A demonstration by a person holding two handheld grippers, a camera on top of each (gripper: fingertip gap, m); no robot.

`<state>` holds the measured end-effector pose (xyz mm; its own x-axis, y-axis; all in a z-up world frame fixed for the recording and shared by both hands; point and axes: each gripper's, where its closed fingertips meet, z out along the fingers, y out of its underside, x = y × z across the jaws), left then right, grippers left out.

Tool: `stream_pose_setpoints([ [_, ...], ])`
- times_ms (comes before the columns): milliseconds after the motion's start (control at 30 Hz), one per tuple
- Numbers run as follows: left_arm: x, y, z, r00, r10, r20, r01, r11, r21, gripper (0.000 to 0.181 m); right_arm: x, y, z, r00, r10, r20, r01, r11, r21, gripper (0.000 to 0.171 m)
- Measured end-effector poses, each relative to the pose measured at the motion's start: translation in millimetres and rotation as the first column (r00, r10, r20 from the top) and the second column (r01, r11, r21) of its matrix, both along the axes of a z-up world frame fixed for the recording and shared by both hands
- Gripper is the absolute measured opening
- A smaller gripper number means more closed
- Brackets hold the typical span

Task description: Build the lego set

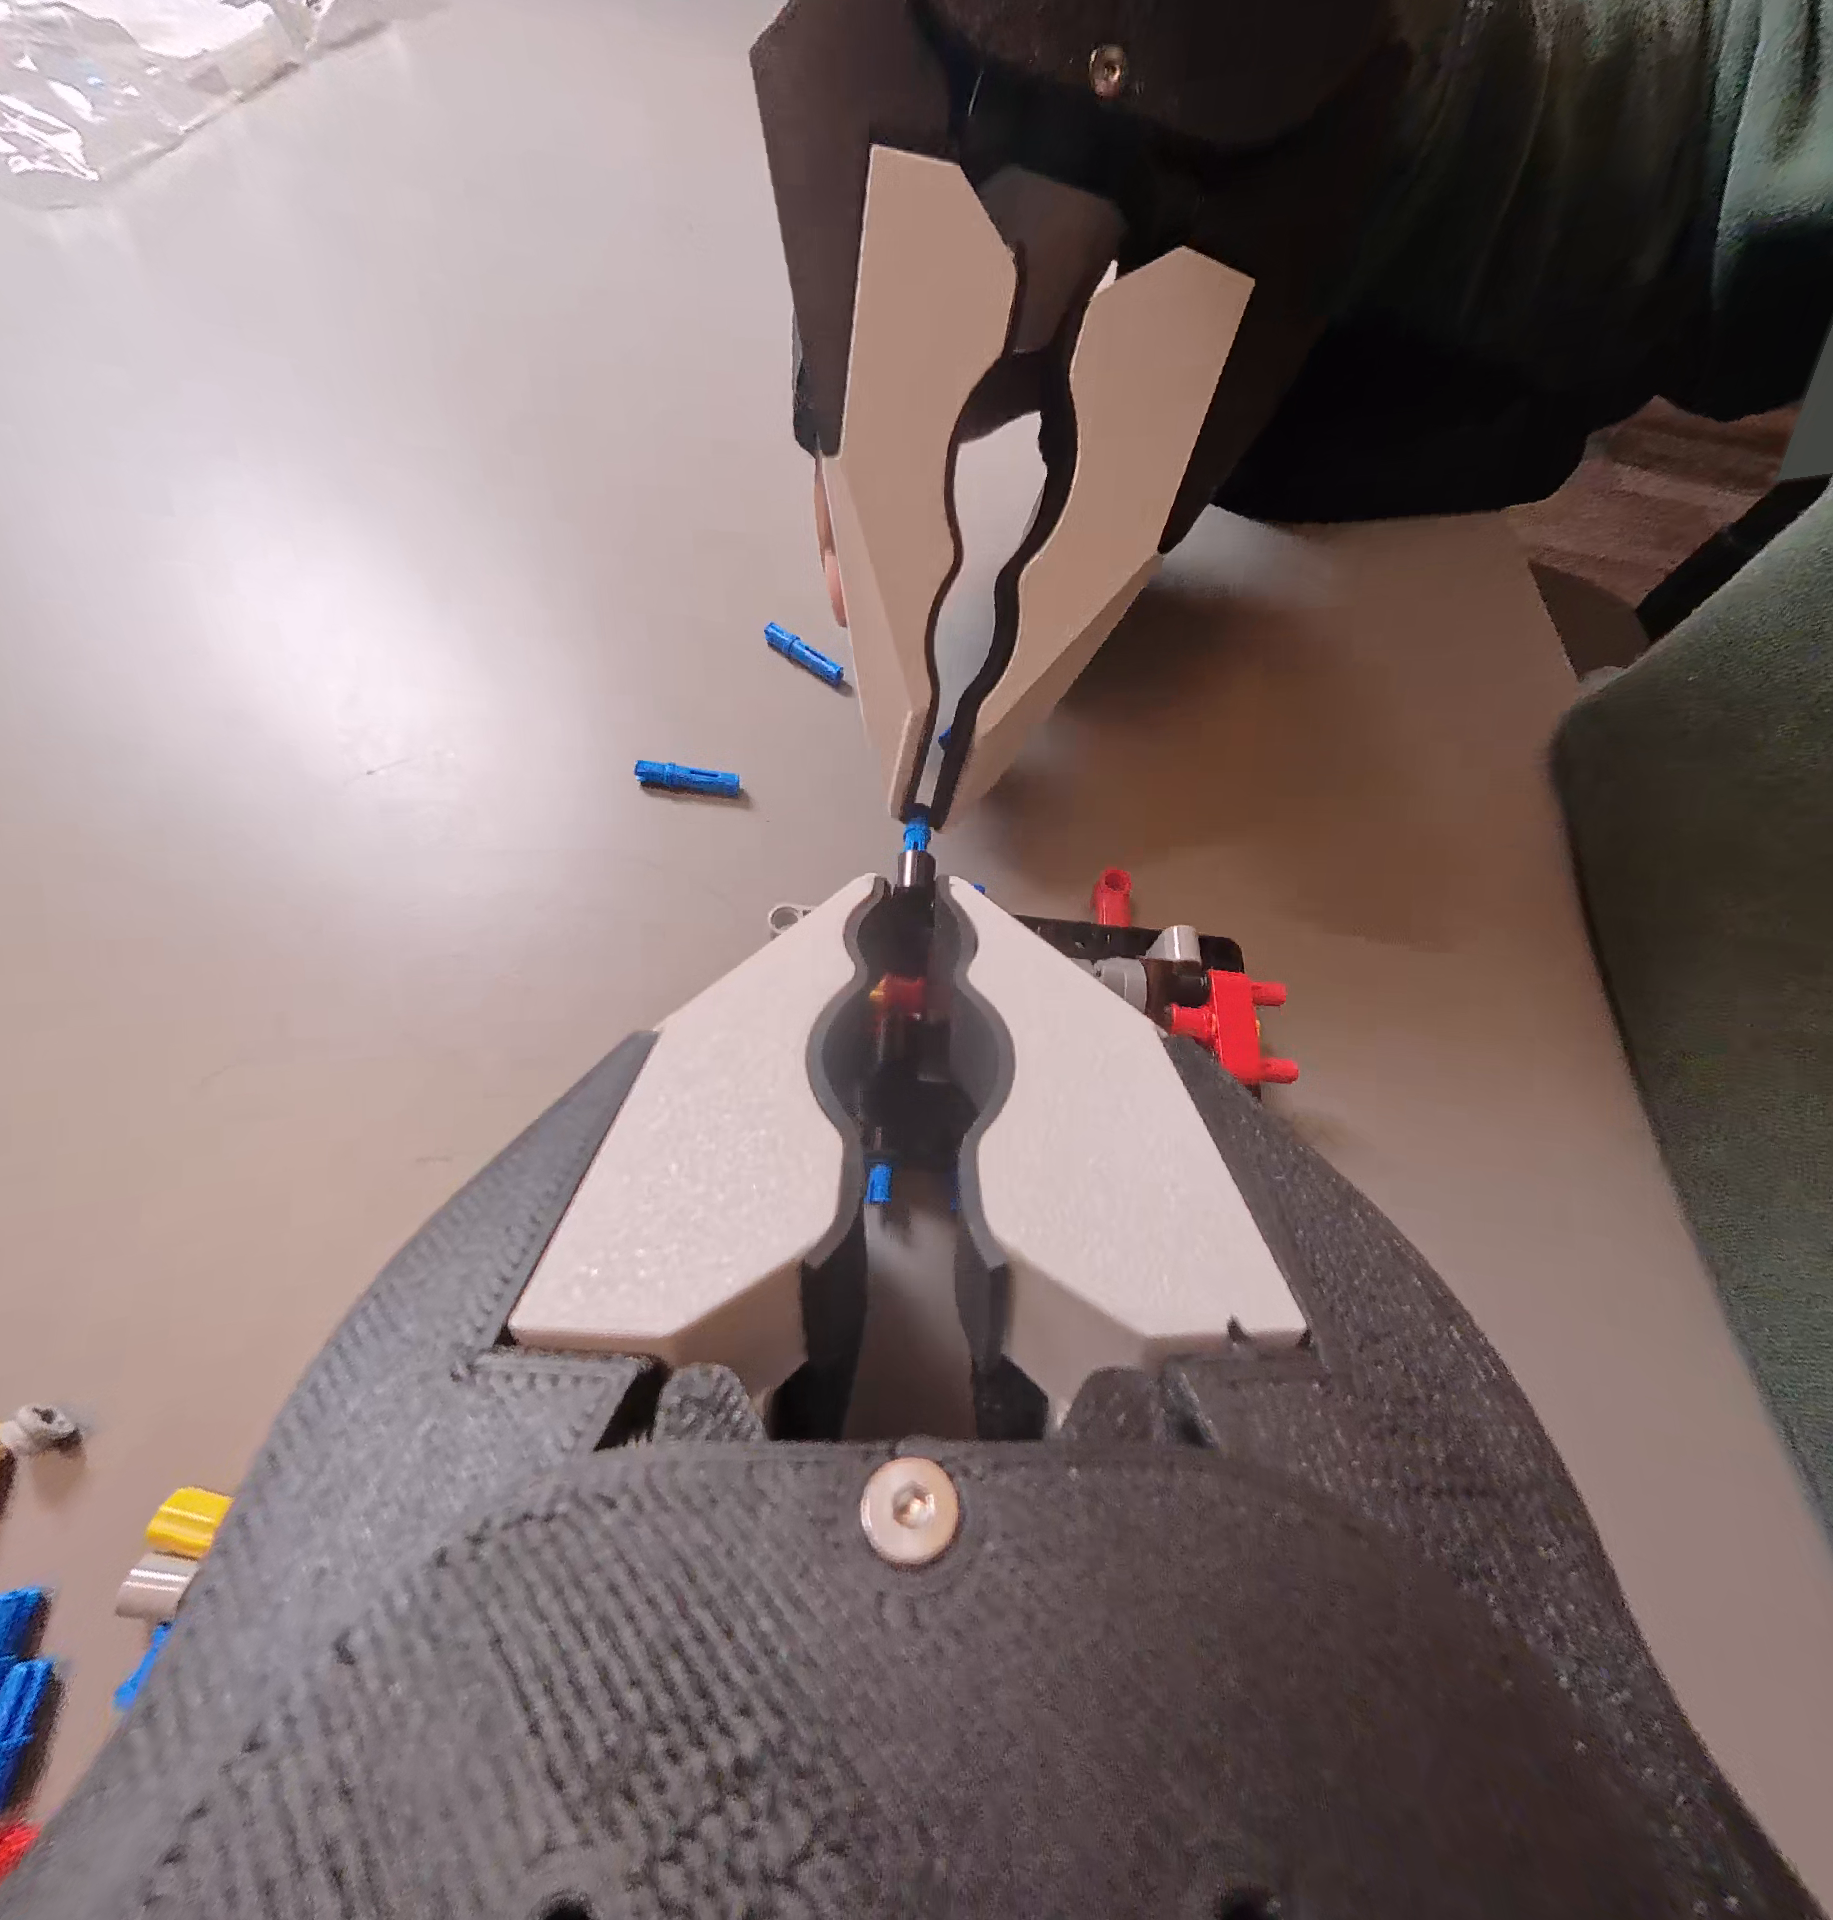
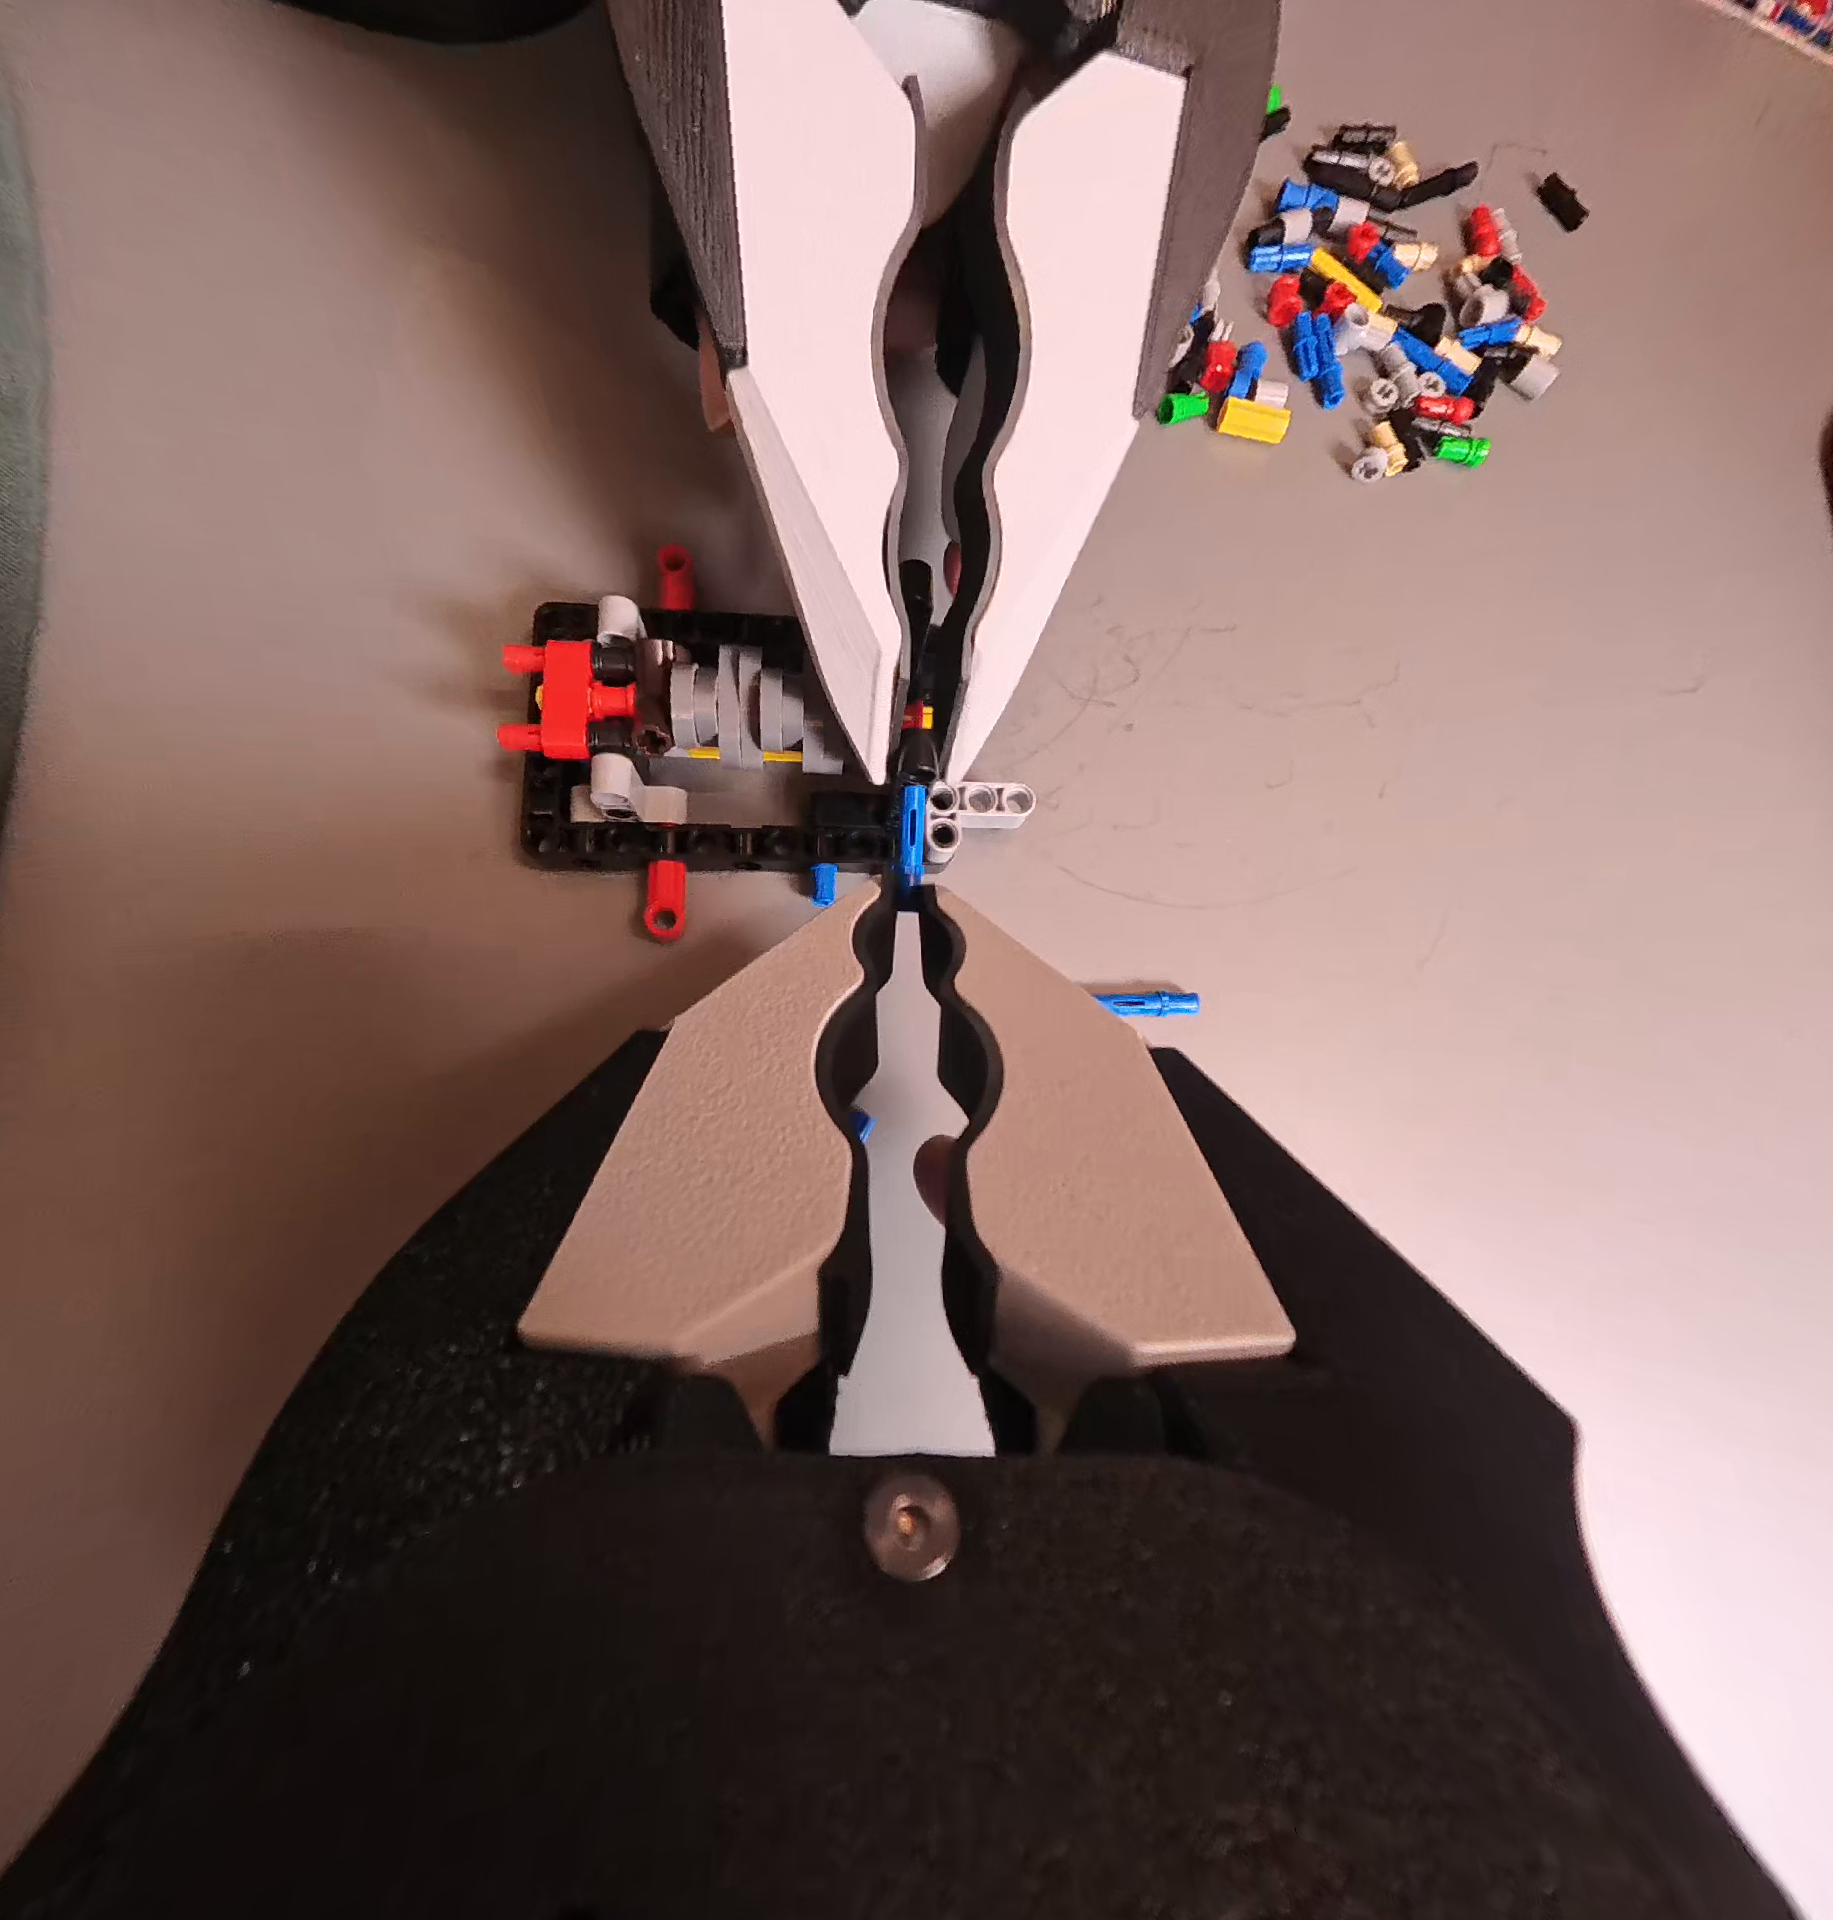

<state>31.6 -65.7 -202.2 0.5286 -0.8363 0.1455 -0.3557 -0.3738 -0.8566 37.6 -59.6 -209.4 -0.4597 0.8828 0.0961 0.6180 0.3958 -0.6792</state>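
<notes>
The bench (image 2: 1411,935) is a smooth grey-beige surface with a soft sheen and faint scratch marks to the right of centre in the right wrist view; a dark green upholstered seat (image 1: 1743,935) borders it at one edge, and crumpled clear plastic (image 1: 81,94) lies in the far left corner of the left wrist view. The two grippers meet tip to tip above the bench. The left gripper (image 1: 910,888) is closed on a slim black lego assembly (image 1: 907,997) with red and blue bits, held lengthwise between its fingers. The right gripper (image 2: 904,906) is nearly closed, pinching a blue pin (image 2: 910,831) whose other end touches that assembly's end. On the bench just beside the tips rests a black lego frame (image 2: 683,748) with grey gears and red connectors. A loose pile of small coloured pieces (image 2: 1379,301) lies far right, and spare blue pins (image 1: 685,777) are scattered near the grippers.
</notes>
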Motion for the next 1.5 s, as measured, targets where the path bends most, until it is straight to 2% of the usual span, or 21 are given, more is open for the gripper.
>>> stream_pose_setpoints([
  [333, 1, -1, 0, 1.0, 0.004, -0.027, -0.004, 1.0, 0.018, 0.006, -2, -3, 8, 0.999, 0.023, 0.033, -0.022, 1.0, -0.016, 0.001],
  [633, 1, -4, -1, 0.999, -0.015, -0.04, 0.016, 1.0, 0.024, 0.006, -4, -7, 13, 0.999, 0.028, -0.046, -0.035, 0.989, -0.147, 0.002],
  [800, 1, -6, -1, 1.0, -0.024, -0.014, 0.025, 0.999, 0.028, 0.006, -3, -8, 8, 0.994, 0.005, -0.107, -0.035, 0.96, -0.279, 0.001],
  [933, 3, -8, -1, 0.999, -0.046, -0.021, 0.046, 0.998, 0.045, 0.006, -5, -11, 18, 0.984, -0.013, -0.179, -0.052, 0.933, -0.357, 0.001],
  [1300, 5, -8, 3, 0.999, -0.051, 0.005, 0.051, 0.997, 0.058, 0.006, -2, -10, 20, 0.978, -0.019, -0.209, -0.066, 0.919, -0.389, 0.001],
  [1333, 3, -7, 5, 0.999, -0.044, 0.022, 0.042, 0.997, 0.06, 0.006, -2, -9, 22, 0.976, -0.021, -0.218, -0.069, 0.915, -0.398, 0.001],
  [1400, 1, -4, 10, 0.998, -0.023, 0.053, 0.019, 0.998, 0.065, 0.021, -1, -6, 30, 0.968, -0.036, -0.25, -0.073, 0.907, -0.414, 0.001],
  [1500, 4, -4, 22, 0.996, -0.018, 0.088, 0.009, 0.995, 0.104, 0.021, -3, -4, 48, 0.938, -0.074, -0.338, -0.094, 0.885, -0.455, 0.001],
])
